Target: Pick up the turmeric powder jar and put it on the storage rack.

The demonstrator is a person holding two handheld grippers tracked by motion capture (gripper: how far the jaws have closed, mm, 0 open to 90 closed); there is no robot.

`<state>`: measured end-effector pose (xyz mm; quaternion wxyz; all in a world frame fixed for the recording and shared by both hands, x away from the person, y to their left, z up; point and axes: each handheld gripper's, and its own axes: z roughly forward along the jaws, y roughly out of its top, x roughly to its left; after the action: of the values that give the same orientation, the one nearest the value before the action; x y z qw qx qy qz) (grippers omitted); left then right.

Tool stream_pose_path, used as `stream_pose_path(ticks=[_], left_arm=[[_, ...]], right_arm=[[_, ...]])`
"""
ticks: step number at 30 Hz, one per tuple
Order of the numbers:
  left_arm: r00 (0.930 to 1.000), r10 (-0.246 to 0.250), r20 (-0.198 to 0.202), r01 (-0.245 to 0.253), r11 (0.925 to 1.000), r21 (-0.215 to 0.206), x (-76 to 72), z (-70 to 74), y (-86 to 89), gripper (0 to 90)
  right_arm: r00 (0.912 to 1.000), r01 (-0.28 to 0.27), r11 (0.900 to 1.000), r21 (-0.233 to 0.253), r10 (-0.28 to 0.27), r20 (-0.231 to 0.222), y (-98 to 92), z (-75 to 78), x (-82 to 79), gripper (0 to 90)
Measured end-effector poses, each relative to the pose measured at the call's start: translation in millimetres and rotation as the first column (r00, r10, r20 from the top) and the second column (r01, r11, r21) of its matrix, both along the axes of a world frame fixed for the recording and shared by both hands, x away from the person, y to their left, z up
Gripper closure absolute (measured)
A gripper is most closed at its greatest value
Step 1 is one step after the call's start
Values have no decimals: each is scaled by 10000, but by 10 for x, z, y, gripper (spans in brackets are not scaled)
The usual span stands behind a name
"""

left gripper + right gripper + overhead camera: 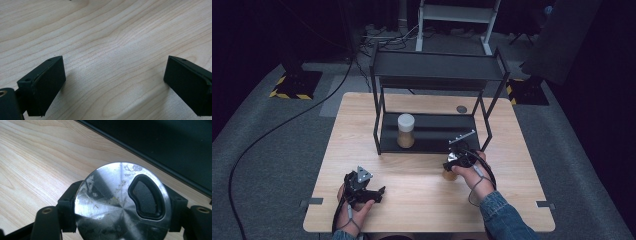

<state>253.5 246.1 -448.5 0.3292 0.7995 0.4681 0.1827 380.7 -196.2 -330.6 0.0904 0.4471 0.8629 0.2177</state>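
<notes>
A small jar with brown contents (450,175) stands on the wooden table (422,205), just in front of the black rack's right leg. My right gripper (458,161) is shut on it from above. In the right gripper view its scratched metal lid (110,202), with a black kidney-shaped opening, sits clamped between the two black fingers (68,208). My left gripper (379,193) rests low over the table's front left, open, with bare wood between its fingers (45,85). A second jar with a white lid (406,131) stands on the rack's lower shelf.
The black two-tier rack (437,67) stands at the back middle of the table, and its lower shelf (437,137) is free to the right of the white-lidded jar. A small dark disc (461,109) lies behind the rack. Cables run across the floor beyond.
</notes>
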Motion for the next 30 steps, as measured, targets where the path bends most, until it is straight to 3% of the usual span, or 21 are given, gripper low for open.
stream_pose_path(ticks=[14,30], left_arm=[[10000,-1,0,1,10000,2,0,0,0,37],[10000,-1,-2,1,10000,-1,0,0,1,37]], right_arm=[[9991,-275,9996,-54,277,316,63,180,8,312],[9965,-391,9992,42,386,747,229,481,194,312]])
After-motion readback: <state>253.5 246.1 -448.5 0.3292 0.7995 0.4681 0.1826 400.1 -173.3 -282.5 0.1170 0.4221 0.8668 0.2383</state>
